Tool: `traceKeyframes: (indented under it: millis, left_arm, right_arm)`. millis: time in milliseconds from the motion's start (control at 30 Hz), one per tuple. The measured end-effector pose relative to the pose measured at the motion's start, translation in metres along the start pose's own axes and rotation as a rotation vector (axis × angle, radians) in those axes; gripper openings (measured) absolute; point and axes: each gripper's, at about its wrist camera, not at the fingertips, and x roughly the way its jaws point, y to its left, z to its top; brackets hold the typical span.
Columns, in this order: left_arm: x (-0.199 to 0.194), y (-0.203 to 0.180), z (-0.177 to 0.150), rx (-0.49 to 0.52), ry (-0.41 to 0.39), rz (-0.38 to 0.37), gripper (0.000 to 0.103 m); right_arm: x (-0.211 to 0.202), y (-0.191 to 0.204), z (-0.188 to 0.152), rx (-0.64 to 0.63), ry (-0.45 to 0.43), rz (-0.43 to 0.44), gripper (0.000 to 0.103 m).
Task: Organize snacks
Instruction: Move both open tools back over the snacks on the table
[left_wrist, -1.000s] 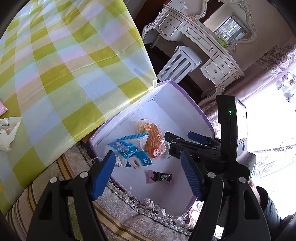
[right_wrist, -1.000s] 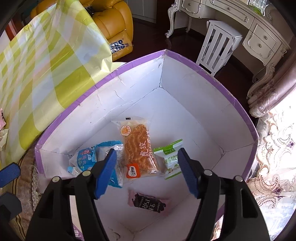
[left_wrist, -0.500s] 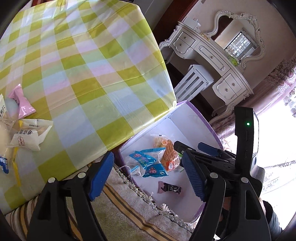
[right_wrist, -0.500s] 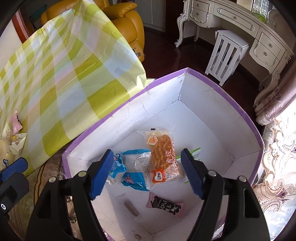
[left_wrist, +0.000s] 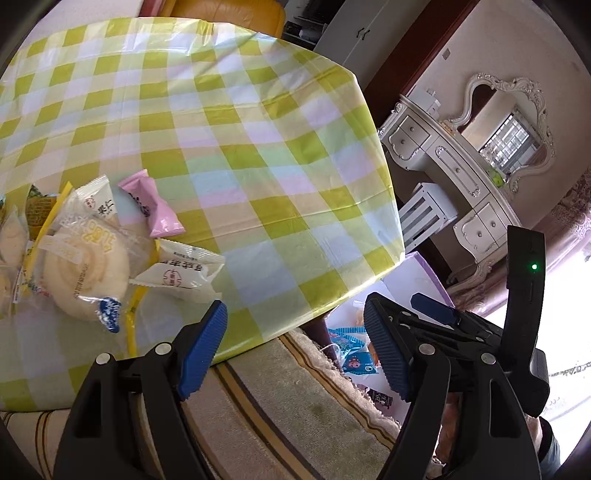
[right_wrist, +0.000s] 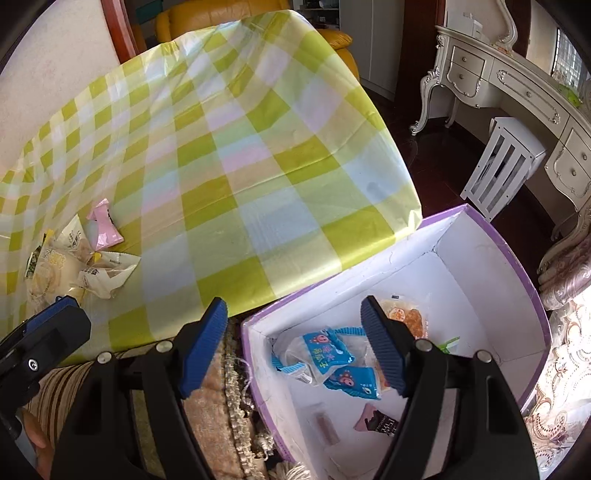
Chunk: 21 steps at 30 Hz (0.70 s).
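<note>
Loose snacks lie at the left of the checked tablecloth (left_wrist: 229, 122): a pink packet (left_wrist: 153, 208), a white packet (left_wrist: 177, 275) and a round cake in clear wrap (left_wrist: 85, 266). My left gripper (left_wrist: 295, 350) is open and empty, near the table's front edge, right of these snacks. My right gripper (right_wrist: 293, 347) is open and empty above the near rim of the purple box (right_wrist: 517, 258). In the box lie blue packets (right_wrist: 328, 350), an orange snack (right_wrist: 410, 319) and a dark pink packet (right_wrist: 376, 422).
The box (left_wrist: 428, 273) stands on the floor right of the table. A fringed striped cover (left_wrist: 288, 413) runs along the table's near side. A white dresser (right_wrist: 517, 88) and white stool (right_wrist: 502, 162) stand beyond. A yellow armchair (right_wrist: 236, 14) sits behind the table.
Both grippers have pulled back from over the box and swung left toward the table. The pile of snacks on the cloth has come into view. Both stay open.
</note>
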Motion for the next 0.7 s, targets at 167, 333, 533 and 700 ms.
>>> traceKeyframes:
  millis: [167,333,533,700]
  left_arm:
    - [-0.031,0.039,-0.007,-0.089,-0.074,0.042,0.073]
    - [-0.063,0.080,-0.018,-0.198,-0.140,0.081,0.073]
    - [-0.084,0.123,-0.029,-0.328,-0.164,0.100,0.073]
    - [-0.075,0.132,-0.029,-0.372,-0.125,0.052,0.073]
  right_arm:
    - [0.000,0.036,0.003,-0.065,-0.010,0.066,0.075]
    - [-0.005,0.082,0.004,-0.223,-0.054,0.069,0.075]
    - [-0.003,0.121,-0.001,-0.387,-0.060,0.074,0.076]
    - [0.005,0.147,-0.007,-0.504,-0.035,0.086,0.076]
